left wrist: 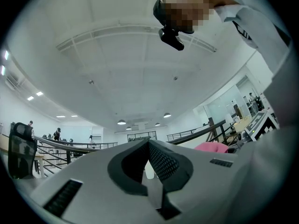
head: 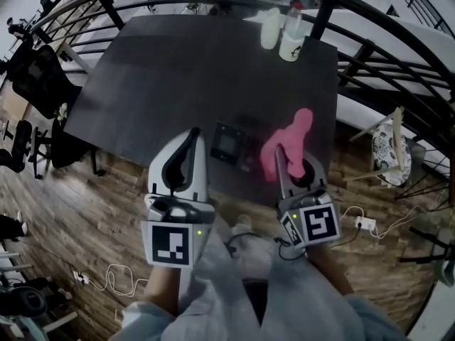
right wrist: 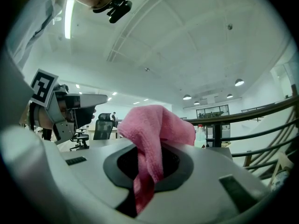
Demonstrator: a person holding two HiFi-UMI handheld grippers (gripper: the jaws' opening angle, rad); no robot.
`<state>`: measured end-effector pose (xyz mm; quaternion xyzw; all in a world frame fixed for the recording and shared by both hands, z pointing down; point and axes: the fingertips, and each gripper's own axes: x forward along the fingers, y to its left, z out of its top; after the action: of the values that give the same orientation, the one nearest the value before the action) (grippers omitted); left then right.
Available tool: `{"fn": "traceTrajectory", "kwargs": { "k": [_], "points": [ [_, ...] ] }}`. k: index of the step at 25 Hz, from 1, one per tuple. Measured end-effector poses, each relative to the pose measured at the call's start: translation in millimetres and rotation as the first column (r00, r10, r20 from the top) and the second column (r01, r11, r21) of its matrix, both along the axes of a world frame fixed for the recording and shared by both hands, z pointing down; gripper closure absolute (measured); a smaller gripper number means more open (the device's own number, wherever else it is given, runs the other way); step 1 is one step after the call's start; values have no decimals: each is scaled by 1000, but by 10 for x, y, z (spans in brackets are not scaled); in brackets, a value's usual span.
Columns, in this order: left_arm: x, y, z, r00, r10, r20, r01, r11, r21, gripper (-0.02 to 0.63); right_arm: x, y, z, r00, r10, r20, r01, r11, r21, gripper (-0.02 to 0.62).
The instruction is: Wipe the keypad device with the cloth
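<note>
The keypad device (head: 229,142), small, dark and square, lies on the dark table (head: 178,69) near its front edge. My right gripper (head: 279,150) is shut on a pink cloth (head: 290,139), which hangs just right of the device. In the right gripper view the cloth (right wrist: 155,134) bunches up out of the shut jaws (right wrist: 154,149). My left gripper (head: 193,135) hovers just left of the device, tilted upward, shut with nothing in it. In its own view the left gripper (left wrist: 148,143) points at the ceiling, with the cloth (left wrist: 212,147) to the right.
Two white bottles (head: 270,27) (head: 291,38) stand at the table's far right corner. Black railings (head: 370,55) curve around the table. Office chairs (head: 35,77) stand to the left. Cables and a power strip (head: 364,223) lie on the wooden floor.
</note>
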<state>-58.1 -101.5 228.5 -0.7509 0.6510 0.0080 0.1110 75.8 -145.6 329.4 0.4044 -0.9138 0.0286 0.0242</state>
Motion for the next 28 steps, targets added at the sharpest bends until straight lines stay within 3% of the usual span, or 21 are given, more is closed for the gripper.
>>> {"fn": "traceTrajectory", "kwargs": {
  "k": [19,28],
  "points": [
    [-312,-353,81,992,119,-30,-119,993,-8,603,-103,-173,345,981,154,-120,-162,985,-61,555],
    [-571,-422,172,988,144,-53,-145,989,-20,603,-326,-217,654,969,174,-176,-195,975,-109,555]
  ]
}}
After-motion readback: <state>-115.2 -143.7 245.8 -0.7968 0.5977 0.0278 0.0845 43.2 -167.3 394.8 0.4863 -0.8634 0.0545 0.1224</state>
